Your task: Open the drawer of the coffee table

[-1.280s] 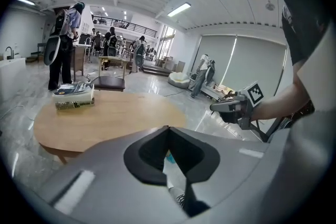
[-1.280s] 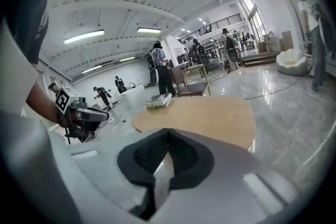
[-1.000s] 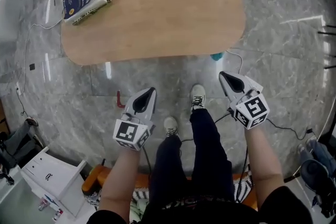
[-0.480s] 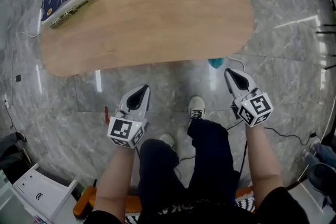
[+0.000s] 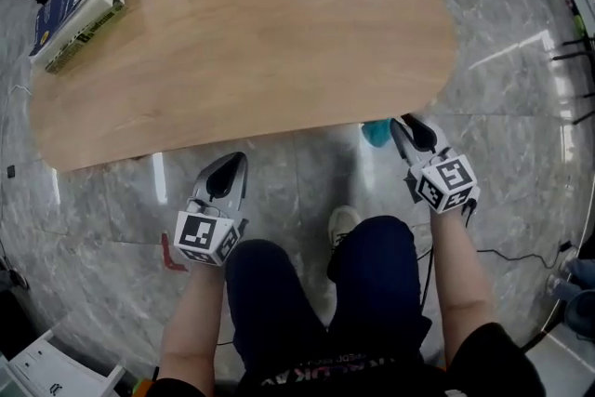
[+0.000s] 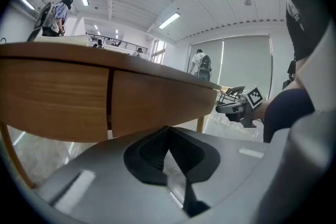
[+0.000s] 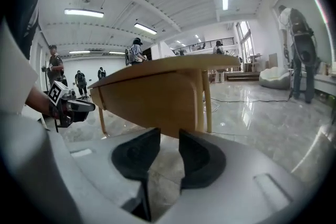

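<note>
Fingers: left (image 6: 149, 157) clenched, empty; right (image 7: 137, 157) just parting, empty. Approach phase, judging by the flush drawer front (image 6: 157, 105). Next: catch its lower edge.

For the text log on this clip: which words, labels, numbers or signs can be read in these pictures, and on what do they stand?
No text here can be read.
On the book: print on the blue cover, too small and blurred to read.
On the left tongs and right tongs: black-and-white square marker patterns only, no words.
On the table: no print visible.
</note>
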A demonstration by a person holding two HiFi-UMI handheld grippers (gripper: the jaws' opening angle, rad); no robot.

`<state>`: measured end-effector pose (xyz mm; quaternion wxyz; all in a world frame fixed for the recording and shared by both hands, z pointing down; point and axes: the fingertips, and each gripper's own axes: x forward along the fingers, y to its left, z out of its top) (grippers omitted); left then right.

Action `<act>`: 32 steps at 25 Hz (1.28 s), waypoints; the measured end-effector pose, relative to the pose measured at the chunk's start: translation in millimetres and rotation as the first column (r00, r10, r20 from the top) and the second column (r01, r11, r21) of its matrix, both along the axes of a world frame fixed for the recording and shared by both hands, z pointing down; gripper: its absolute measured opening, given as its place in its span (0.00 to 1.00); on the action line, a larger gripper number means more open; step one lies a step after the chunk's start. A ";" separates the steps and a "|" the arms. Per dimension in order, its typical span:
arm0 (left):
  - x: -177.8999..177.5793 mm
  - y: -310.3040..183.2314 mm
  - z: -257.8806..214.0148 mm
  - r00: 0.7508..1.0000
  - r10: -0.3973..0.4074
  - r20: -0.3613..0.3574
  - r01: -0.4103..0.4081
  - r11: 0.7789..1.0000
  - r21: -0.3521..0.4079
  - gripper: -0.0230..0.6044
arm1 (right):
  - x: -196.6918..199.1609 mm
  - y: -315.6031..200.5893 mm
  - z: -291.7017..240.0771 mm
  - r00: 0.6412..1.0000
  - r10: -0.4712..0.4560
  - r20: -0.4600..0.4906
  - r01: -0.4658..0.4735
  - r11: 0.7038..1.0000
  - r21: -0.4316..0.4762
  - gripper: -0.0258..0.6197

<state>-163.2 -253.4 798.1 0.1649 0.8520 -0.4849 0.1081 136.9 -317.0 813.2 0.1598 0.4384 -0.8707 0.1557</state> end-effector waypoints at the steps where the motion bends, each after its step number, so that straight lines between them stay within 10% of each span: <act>1: -1.4 -3.3 5.6 1.000 0.002 0.000 -0.002 1.000 0.007 0.05 | 4.3 -6.4 4.4 1.000 0.020 -0.003 -0.020 1.000 0.014 0.20; 10: -5.3 -10.3 14.1 1.000 0.013 0.006 -0.013 0.996 0.087 0.05 | 17.2 -26.8 0.9 1.000 0.016 -0.011 -0.014 0.993 0.115 0.37; 32: -40.1 18.2 -15.7 0.998 -0.065 -0.013 0.066 0.990 0.128 0.21 | 6.6 -22.9 -16.5 0.993 -0.105 -0.059 0.110 0.990 0.093 0.30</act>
